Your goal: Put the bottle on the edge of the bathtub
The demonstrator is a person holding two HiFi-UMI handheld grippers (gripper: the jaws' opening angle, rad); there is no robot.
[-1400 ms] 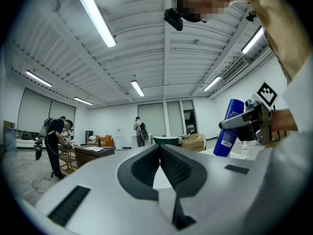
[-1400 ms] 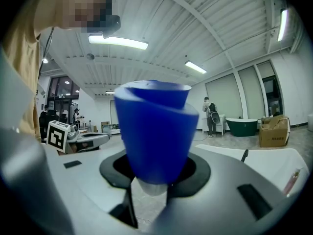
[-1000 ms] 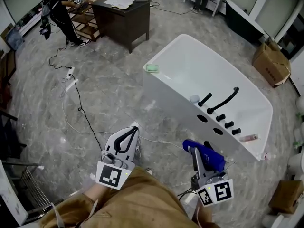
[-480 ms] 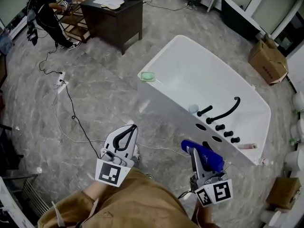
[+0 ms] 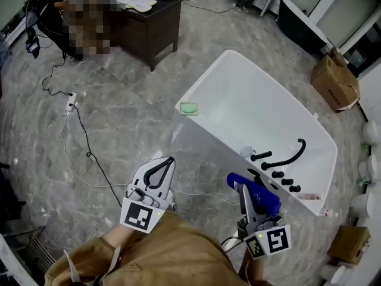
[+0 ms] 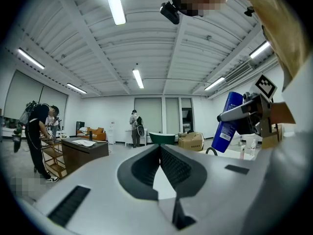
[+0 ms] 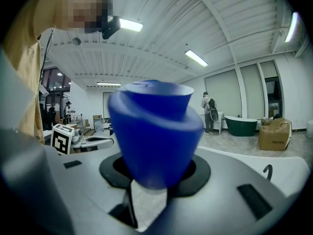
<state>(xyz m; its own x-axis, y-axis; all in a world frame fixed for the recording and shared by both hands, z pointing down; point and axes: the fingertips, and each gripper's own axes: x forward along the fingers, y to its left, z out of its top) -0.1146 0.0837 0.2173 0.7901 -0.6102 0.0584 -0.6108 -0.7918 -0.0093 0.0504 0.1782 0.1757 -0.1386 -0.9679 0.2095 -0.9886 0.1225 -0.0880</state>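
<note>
Grey marble-look floor (image 5: 131, 100) — white bathtub (image 5: 250, 100), dark desk (image 5: 159, 28) perhaps wooden

Right gripper view: the bottle (image 7: 155, 131) is so close to the lens that I get only a blue blur, no label, and it covers the spot where the jaws' pads meet it plus much of the bg. Head view: the bottle's lower end is hidden behind the right gripper (image 5: 243, 189). The green thing (image 5: 189, 108) on the bathtub (image 5: 256, 100) corner may be soap or sponge, can't tell. The pinkish item (image 5: 309, 196) on the rim beside the taps (image 5: 287, 182) is too small to ID. The cardboard box (image 5: 348, 245) btm right and the wire rack (image 5: 27, 249) btm left are both cut by the edge. Left gripper view: bottle's label print too small to read.
</note>
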